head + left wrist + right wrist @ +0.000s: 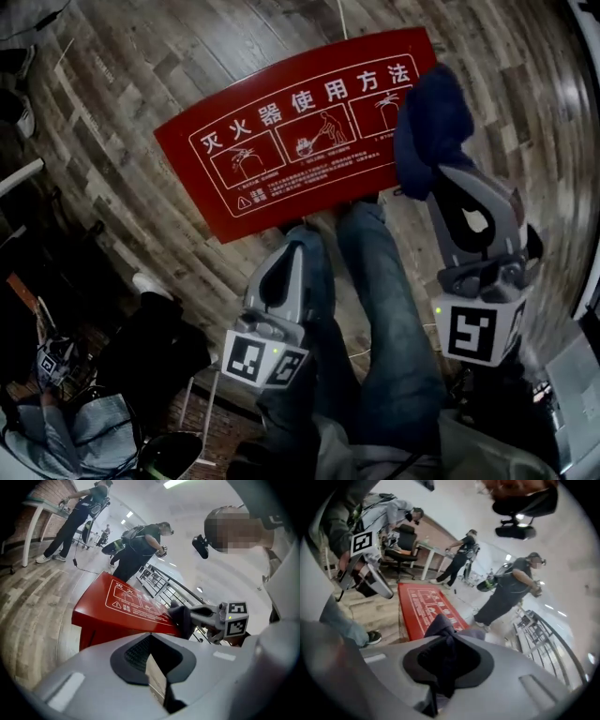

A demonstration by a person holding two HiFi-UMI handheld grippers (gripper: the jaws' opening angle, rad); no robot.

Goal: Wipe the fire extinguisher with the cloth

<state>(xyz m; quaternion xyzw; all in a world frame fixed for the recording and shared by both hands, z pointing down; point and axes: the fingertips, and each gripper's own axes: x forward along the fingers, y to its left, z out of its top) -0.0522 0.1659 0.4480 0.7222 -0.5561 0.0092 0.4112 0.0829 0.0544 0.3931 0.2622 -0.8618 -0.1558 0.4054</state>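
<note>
the right gripper is clenched on a dark blue cloth, a wad of which bulges out past its tips, so the wiping pad is ready. the extinguisher itself is not visible. what shows is its red cabinet, standing on the wooden floor just ahead of the person's jeans-clad legs, its sloped lid printed with white instructions. the cloth hangs at the lid's right end, and no view shows whether it touches the lid. to wipe well, the person would probably lay the loose wad flat on the lid, not the hard jaw tips, then drag it in long overlapping passes from the right end toward the left while keeping the grip firm so the fabric does not pull free. the right gripper is held out in front, pointing forward and down at the cabinet, marker cube toward the person. the left gripper sits lower and nearer the legs, angled down toward the cabinet's near edge, its jaws drawn together on nothing. it looks free to steady the cabinet if needed.
</note>
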